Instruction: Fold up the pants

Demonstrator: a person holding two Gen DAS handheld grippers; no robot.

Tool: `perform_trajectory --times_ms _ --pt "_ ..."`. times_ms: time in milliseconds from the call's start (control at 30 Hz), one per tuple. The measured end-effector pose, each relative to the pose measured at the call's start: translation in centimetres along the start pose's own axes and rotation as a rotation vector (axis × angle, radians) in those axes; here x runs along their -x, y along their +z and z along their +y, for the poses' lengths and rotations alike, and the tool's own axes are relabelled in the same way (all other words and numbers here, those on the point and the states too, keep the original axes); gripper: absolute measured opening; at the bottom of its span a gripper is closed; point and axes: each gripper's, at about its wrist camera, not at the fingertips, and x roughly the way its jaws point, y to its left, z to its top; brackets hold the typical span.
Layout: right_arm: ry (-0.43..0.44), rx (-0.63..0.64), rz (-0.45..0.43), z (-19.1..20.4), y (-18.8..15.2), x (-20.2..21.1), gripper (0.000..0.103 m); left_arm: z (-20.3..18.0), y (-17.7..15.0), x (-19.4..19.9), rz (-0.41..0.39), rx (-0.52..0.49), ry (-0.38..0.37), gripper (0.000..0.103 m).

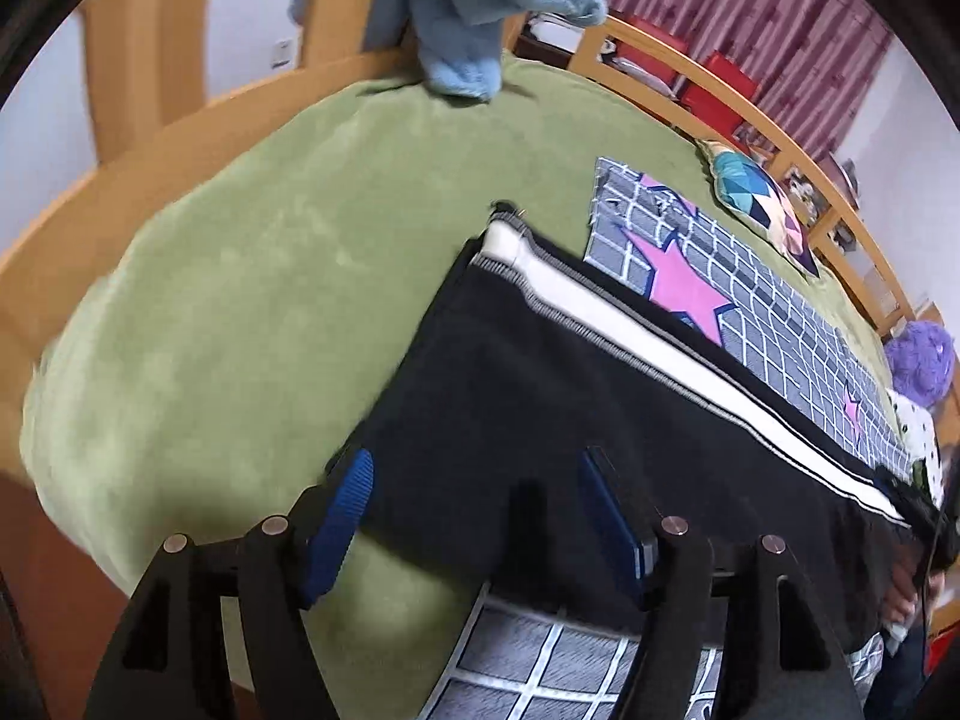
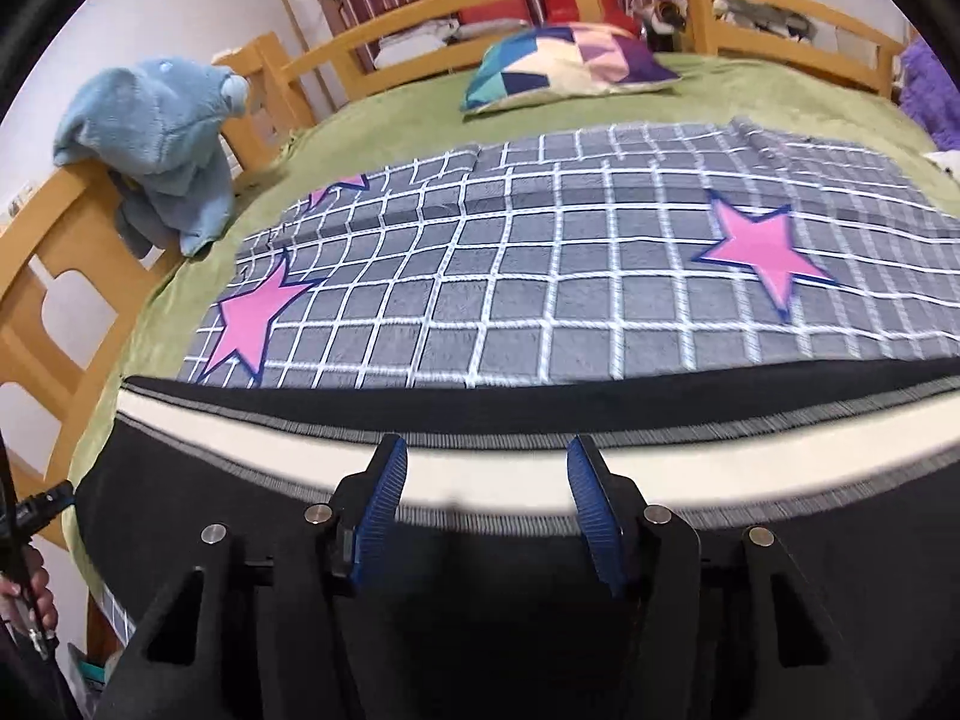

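Observation:
Black pants point(image 1: 510, 372) with a white side stripe lie flat on the bed, partly over a grey checked blanket. My left gripper point(image 1: 477, 468) is open, its blue pads above the near left corner of the pants, the left pad at the fabric's edge. In the right wrist view the pants point(image 2: 252, 504) stretch across the lower frame, white stripe running left to right. My right gripper point(image 2: 486, 462) is open just above the stripe, holding nothing.
A grey checked blanket point(image 2: 540, 264) with pink stars covers the green bed sheet point(image 1: 240, 276). A blue plush garment point(image 2: 162, 138) hangs on the wooden bed rail point(image 2: 60, 252). A patchwork pillow point(image 2: 570, 63) lies at the far side. A purple fluffy item point(image 1: 921, 360) sits at the right.

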Motion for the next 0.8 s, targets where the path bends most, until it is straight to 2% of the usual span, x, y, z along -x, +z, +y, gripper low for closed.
perform_trajectory --times_ms 100,167,200,233,267,300,367,433,467,500,533,600,633,667,733,800 --pt "-0.020 -0.043 0.015 -1.0 -2.1 1.7 0.055 0.6 0.1 -1.0 -0.013 0.024 0.030 0.068" --pt "-0.030 -0.080 0.031 -1.7 -3.4 2.3 0.055 1.1 0.7 -1.6 -0.042 0.045 0.160 0.066" --pt "-0.033 -0.104 0.037 -2.2 -3.9 2.5 0.055 1.3 0.8 -1.7 -0.051 0.053 0.172 0.064" --pt "-0.031 -0.133 0.039 -2.6 -4.5 2.9 0.055 1.7 0.8 -1.7 -0.064 0.062 0.160 0.039" --pt "-0.026 -0.153 0.037 -3.0 -5.2 3.3 0.055 1.8 1.0 -2.2 -0.037 0.042 0.111 0.014" --pt "-0.028 -0.166 0.035 -3.2 -5.7 3.7 0.055 1.9 1.0 -2.6 -0.006 0.024 0.083 0.014" --pt "-0.045 -0.179 0.029 -3.2 -6.5 4.2 0.055 2.3 0.9 -2.3 -0.034 0.009 0.090 0.012" --pt "-0.045 -0.192 0.031 -3.3 -7.2 4.5 0.055 3.2 1.0 -0.9 -0.081 0.010 0.089 0.012" --pt "-0.044 -0.198 0.036 -3.3 -7.5 4.6 0.055 3.8 1.1 -0.4 -0.094 0.036 0.062 0.012" --pt "-0.047 -0.202 0.038 -3.2 -7.8 4.7 0.055 4.3 1.0 -0.3 -0.097 0.057 0.033 0.012" --pt "-0.052 -0.205 0.035 -3.2 -8.0 4.9 0.055 4.6 0.7 -1.1 -0.072 0.056 0.040 0.015" --pt "-0.051 -0.213 0.032 -3.3 -8.4 5.0 0.055 4.6 0.3 -2.2 -0.027 0.047 0.074 0.029" --pt "-0.046 -0.219 0.039 -3.3 -8.6 5.0 0.055 5.0 0.0 -1.9 -0.031 0.067 0.072 0.041" --pt "-0.042 -0.221 0.044 -3.2 -8.7 5.0 0.055 5.5 -0.2 -1.2 -0.039 0.094 0.062 0.058" --pt "-0.026 -0.211 0.044 -2.9 -9.0 5.2 0.055 6.6 -0.8 0.0 -0.056 0.166 0.019 0.067" --pt "-0.018 -0.185 0.039 -2.5 -9.3 5.5 0.056 7.3 -1.7 0.4 -0.044 0.224 -0.064 0.067"
